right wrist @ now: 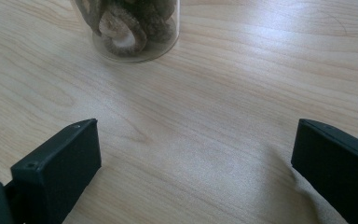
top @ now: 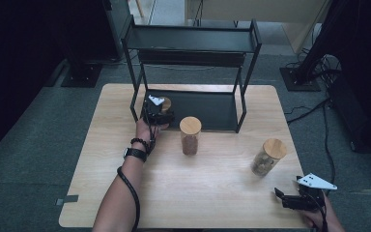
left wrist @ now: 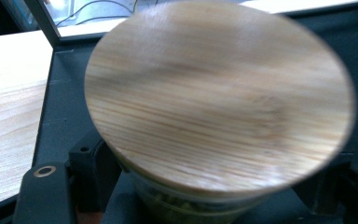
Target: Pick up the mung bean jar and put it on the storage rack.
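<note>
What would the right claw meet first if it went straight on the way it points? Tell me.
Probably the clear glass jar of dried mushroom slices: it stands ahead of the open right claw, slightly to one side, with bare light wooden table between.

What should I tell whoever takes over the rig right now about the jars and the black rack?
Left gripper: at the rack's bottom shelf, jaws either side of a wood-lidded jar with greenish contents; whether the pads press on it is unclear.
Right gripper: open and empty, resting near the table's near right corner.
Done: first jar is on the bottom shelf, at its left end.
Left: jar with brown contents stands mid-table; jar of dried mushrooms stands ahead of the right gripper. Both probably go on the rack next. The top shelf looks bare.
</note>
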Demonstrator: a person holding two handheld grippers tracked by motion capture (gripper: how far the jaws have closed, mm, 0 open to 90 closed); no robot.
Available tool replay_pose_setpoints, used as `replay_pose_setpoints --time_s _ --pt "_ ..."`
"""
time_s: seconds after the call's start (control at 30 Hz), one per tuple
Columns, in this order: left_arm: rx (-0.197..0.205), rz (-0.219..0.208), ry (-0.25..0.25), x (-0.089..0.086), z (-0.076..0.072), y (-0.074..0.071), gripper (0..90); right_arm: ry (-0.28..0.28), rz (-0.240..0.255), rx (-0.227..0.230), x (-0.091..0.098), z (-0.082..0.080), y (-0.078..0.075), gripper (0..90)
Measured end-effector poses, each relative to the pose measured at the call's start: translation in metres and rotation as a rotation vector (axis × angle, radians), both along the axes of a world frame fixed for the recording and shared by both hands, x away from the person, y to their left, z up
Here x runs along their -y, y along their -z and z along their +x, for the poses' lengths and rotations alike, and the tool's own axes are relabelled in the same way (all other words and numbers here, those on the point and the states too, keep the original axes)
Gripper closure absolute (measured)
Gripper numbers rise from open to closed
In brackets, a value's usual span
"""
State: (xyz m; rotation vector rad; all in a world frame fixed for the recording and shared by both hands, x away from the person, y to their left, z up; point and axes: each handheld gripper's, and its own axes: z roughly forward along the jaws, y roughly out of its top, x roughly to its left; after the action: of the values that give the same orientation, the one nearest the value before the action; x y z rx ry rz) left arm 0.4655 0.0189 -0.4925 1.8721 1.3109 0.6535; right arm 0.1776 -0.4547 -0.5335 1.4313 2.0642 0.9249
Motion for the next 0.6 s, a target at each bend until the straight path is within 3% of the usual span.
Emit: replay_pose_setpoints --time_s 0.1,0.17,0.27,0.4,0.43,0.47,0.6 --pt "-0.001 -0.013 -0.002 -0.001 -0.003 0.0 19.8 0.0 0.0 0.002 0.0 0.0 0.0 0.9" --pt "-0.011 -0.025 0.013 -0.002 -0.006 0.002 11.2 0.001 -0.002 0.003 0.0 0.0 0.0 0.9" --pt "-0.004 -0.013 -0.001 0.0 -0.012 0.006 11.2 0.0 -0.004 0.005 0.0 0.0 0.0 0.9" --pt "-0.004 -0.041 -0.007 -0.003 -0.021 0.011 11.1 -0.001 -0.007 0.006 -0.001 0.0 0.0 0.9" --pt "-0.009 -0.041 0.004 -0.003 -0.022 0.012 9.5 -0.001 -0.008 0.005 -0.001 0.0 0.0 0.9" --pt "-0.014 -0.038 0.025 -0.004 -0.025 0.013 1.1 -0.001 -0.007 0.005 -0.001 -0.001 0.0 0.9" --pt "-0.006 -0.017 0.022 -0.006 -0.034 0.015 0.0 -0.004 -0.011 0.007 -0.001 -0.001 0.0 0.9"
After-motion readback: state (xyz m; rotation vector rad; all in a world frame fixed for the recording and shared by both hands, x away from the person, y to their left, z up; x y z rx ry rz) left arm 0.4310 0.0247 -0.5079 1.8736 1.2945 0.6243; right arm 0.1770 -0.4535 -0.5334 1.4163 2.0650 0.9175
